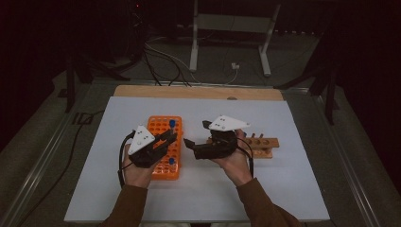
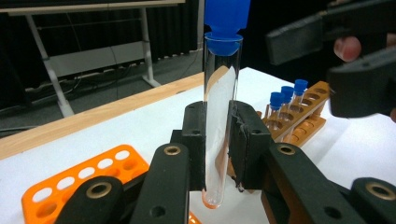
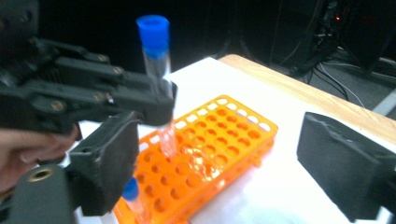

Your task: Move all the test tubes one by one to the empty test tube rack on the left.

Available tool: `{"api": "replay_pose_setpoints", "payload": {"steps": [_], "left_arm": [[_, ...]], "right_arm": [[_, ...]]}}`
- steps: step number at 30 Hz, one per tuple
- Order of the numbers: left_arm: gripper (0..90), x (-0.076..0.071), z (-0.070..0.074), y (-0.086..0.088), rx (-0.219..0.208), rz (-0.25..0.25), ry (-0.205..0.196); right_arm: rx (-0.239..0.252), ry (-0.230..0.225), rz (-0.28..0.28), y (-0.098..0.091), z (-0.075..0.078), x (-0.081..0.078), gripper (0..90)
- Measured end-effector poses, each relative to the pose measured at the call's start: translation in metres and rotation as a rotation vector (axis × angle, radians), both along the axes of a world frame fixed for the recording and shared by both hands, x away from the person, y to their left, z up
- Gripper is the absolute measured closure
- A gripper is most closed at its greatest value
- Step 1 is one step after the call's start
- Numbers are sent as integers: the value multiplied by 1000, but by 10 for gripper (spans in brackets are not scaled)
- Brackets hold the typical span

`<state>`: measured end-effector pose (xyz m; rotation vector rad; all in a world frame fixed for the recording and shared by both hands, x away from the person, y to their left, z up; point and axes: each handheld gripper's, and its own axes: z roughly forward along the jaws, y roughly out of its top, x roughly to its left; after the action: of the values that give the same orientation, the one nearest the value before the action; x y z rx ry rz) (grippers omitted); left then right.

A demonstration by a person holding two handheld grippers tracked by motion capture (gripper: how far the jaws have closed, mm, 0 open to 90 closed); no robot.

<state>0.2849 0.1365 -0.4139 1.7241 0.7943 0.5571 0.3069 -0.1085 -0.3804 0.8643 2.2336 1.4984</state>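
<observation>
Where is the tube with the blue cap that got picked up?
The tube stands upright, clamped between the left gripper's jaws, above the orange rack at the table's left-centre; the open right gripper waits just beside it.

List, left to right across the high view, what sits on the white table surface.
Left gripper → orange tube rack → right gripper → wooden tube rack.

Open white table (image 1: 293,189) along near edge and far right, orange rack (image 1: 161,124) blocking left-centre, capped tubes (image 2: 286,98) upright in wooden rack (image 1: 265,142) at right, narrow gap between racks.
</observation>
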Motion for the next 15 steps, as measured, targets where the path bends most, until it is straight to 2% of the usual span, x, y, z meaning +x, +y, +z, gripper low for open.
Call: {"api": "replay_pose_setpoints", "payload": {"steps": [3,7,15], "left_arm": [[781,-1,-4,3,0,4,9],[780,-2,-10,11,-9,16,28],[780,-7,-19,28,-27,37,57]], "right_arm": [[0,5,-9,-6,-6,-1,45],[10,15,-24,-16,-12,0,20],[19,19,-53,-37,-20,-5,20]]}}
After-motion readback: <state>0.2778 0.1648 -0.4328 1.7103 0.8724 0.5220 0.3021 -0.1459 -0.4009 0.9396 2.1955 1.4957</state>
